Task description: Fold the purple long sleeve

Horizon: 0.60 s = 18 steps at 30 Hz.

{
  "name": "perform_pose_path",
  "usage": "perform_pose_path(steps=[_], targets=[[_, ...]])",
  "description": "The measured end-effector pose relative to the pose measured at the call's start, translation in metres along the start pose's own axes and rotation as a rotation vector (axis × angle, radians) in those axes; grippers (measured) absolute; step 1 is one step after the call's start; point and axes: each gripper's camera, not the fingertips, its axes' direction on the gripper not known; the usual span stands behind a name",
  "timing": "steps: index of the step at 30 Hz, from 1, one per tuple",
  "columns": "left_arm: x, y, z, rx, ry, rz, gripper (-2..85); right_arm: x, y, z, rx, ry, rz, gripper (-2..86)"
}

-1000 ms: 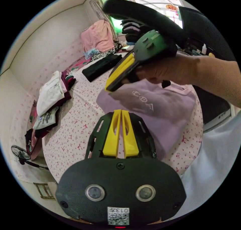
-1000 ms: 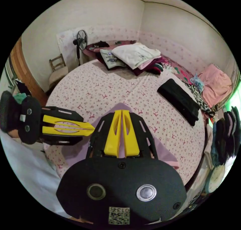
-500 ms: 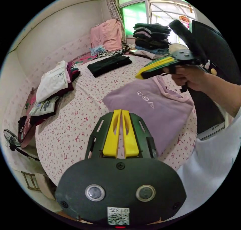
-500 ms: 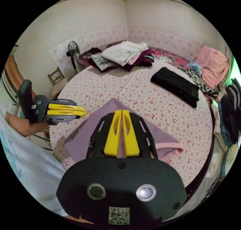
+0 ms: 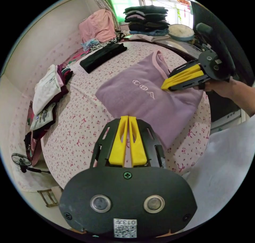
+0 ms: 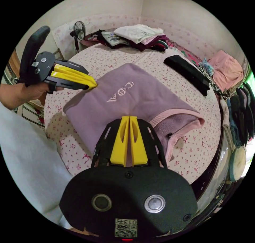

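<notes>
Purple long sleeve [image 5: 148, 94] lies folded on the bed [image 5: 79, 126] near you; your left gripper [image 5: 128, 117] and right gripper [image 6: 129, 117] both pressed together, seemingly just above it

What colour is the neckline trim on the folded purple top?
Pale pink ribbed trim on the folded purple long-sleeve top, clearest in the right gripper view.

Daylight from the window [image 5: 148, 0] blows out to glare; away from it the room looks dimmer, perhaps underexposed; fisheye bends edges.
</notes>
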Motion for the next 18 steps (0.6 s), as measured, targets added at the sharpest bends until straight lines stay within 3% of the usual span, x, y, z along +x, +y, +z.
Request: perform_pose_path(steps=[5, 7, 9, 11, 14, 16, 18], targets=[[-0.013, 0.003, -0.025, 0.11, -0.087, -0.076, -0.2, 0.023, 0.043, -0.044, 0.164, 0.025, 0.088, -0.2], [-0.013, -0.003, -0.009, 0.052, -0.083, -0.049, -0.2, 0.028, 0.061, -0.039, 0.143, 0.037, 0.089, -0.1], [-0.019, -0.008, 0.021, -0.059, -0.016, -0.059, -0.1, 0.035, 0.083, 0.0, -0.031, 0.036, 0.05, -0.1], [-0.034, -0.008, 0.031, -0.041, 0.002, -0.078, 0.3, 0.045, 0.098, 0.007, 0.069, 0.007, 0.108, 0.1], [-0.053, -0.01, 0.029, -0.062, 0.011, -0.06, 1.7, 0.066, 0.097, 0.004, 0.029, -0.041, 0.109, 0.7], [-0.073, -0.004, 0.022, -0.035, 0.045, -0.124, 5.6, 0.086, 0.103, -0.005, 0.075, -0.128, 0.15, 1.6], [-0.101, 0.006, 0.016, -0.004, 0.097, -0.248, 10.0, 0.129, 0.126, -0.024, 0.267, -0.257, 0.31, 5.4]])
